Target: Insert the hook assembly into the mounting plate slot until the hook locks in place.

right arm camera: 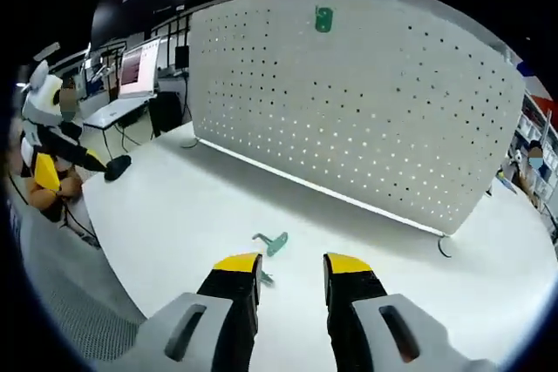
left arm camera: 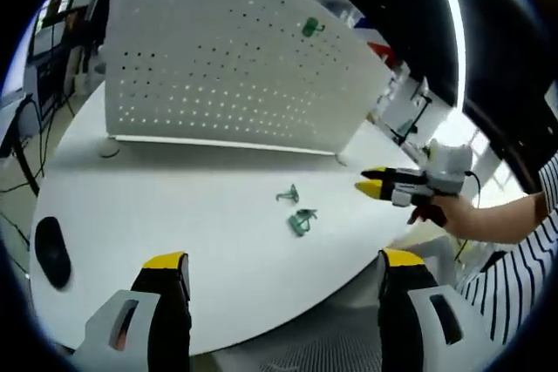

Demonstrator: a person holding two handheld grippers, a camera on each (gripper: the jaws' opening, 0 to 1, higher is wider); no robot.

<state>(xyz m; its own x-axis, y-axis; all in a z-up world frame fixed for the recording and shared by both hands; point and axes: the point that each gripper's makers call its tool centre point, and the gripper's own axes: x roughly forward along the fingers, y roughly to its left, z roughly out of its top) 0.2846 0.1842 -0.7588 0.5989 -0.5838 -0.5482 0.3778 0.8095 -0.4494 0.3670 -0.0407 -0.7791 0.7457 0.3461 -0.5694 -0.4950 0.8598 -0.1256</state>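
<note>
A white pegboard (left arm camera: 235, 67) is standing upright across the back of the round white table (left arm camera: 174, 215), and one green hook (left arm camera: 311, 28) is already sitting high up on its face; in the right gripper view that same hook (right arm camera: 323, 18) is showing near the board's (right arm camera: 366, 102) top edge. Two more green hook pieces are lying loose on the tabletop in front of the board: one hook piece (left arm camera: 289, 193) nearer the board and a second hook piece (left arm camera: 302, 221) just beside it, closer to the table's edge. The left gripper (left arm camera: 283, 260) is hovering low over the near rim with its yellow-tipped jaws spread wide apart and nothing between them. The right gripper (right arm camera: 292, 265) is pointing down at the table (right arm camera: 174, 206) with its jaws parted by a moderate gap, gripping nothing; a green hook piece (right arm camera: 274, 242) is lying just ahead of its tips, and part of another is peeking out beside the left jaw. In the left gripper view, the right gripper (left arm camera: 373, 180) is reaching in from the side, held by a hand (left arm camera: 440, 211) with a striped sleeve (left arm camera: 523, 241) behind it. A dark computer mouse (left arm camera: 51, 252) is resting near the table's far-left edge.
</note>
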